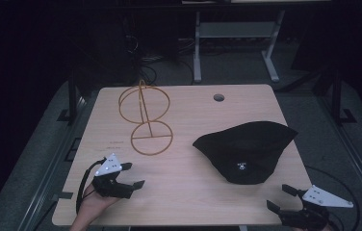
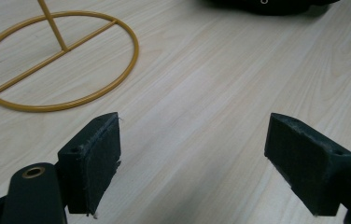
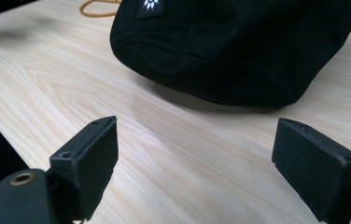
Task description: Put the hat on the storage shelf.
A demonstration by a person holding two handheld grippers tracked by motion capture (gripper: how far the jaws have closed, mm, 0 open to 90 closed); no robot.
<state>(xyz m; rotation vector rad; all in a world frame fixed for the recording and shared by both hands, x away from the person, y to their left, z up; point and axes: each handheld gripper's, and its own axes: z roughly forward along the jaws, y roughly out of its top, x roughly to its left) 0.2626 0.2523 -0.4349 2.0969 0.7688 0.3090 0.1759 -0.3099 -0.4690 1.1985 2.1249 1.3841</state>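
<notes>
Pale wood table [image 1: 184,192] stands in a dark room, with desk legs behind it. At the near left edge, the left gripper [image 1: 133,174] hovers with jaws spread wide and nothing between them; the gold wire stand [image 1: 146,118] rises just beyond it. To the right lies the black cap [image 1: 246,149], near the right gripper [image 1: 285,197], whose jaws also gape empty at the near right edge. From the right gripper view, the cap's white logo patch [image 3: 150,6] is plain; the left gripper view details the stand's ring base [image 2: 57,60].
</notes>
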